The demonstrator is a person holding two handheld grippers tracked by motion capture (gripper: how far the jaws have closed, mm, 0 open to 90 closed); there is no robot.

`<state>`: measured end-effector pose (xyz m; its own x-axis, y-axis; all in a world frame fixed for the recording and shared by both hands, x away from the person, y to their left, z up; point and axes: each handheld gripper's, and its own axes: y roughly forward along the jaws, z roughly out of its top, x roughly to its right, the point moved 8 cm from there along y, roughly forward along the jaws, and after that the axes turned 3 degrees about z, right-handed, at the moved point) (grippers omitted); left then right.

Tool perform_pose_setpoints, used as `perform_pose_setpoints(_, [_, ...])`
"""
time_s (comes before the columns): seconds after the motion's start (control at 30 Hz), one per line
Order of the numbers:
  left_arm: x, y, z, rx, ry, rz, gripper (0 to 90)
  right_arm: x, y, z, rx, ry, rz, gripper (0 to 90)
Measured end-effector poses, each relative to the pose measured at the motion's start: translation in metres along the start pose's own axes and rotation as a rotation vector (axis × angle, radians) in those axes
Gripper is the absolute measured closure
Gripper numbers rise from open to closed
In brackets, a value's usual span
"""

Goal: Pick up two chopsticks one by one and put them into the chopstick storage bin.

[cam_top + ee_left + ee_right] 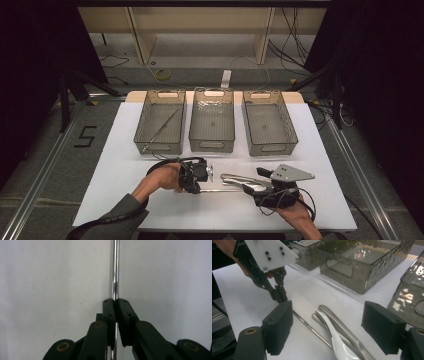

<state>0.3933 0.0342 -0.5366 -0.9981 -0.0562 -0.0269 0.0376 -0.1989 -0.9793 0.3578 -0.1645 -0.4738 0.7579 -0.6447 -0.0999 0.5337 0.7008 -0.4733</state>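
A thin metal chopstick (pixel 220 190) lies low along the white table (pixel 125 150) near its front edge. My left gripper (pixel 196 186) is shut on one end of it; in the left gripper view the chopstick (pixel 115 277) runs straight up from between the closed fingertips of the left gripper (pixel 116 301). My right gripper (pixel 252 182) is open, and in its own view the right gripper (pixel 332 327) straddles a white ceramic spoon (pixel 333 340), two metal spoon handles (pixel 342 323) and the chopstick (pixel 312 327). The left gripper (pixel 279 293) shows there too, at the chopstick's far end.
Three smoky clear bins stand in a row at the back: the left bin (pixel 160 145) holds another thin stick (pixel 160 130), the middle bin (pixel 211 145) and right bin (pixel 272 147) look bare. Bare table lies either side of the hands. Bins (pixel 359 262) are close ahead of the right gripper.
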Motion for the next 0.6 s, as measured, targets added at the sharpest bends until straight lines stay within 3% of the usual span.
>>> perform_pose_setpoints(0.4, [0.006, -0.009, -0.001, 0.010, 0.003, 0.025, 84.4, 0.000, 0.000, 0.000, 0.000, 0.003, -0.002, 25.8])
perform_pose_setpoints(0.6, [0.014, -0.021, 0.001, 0.018, 0.008, 0.031, 84.5, 0.001, 0.000, 0.000, -0.002, 0.003, -0.003, 25.8])
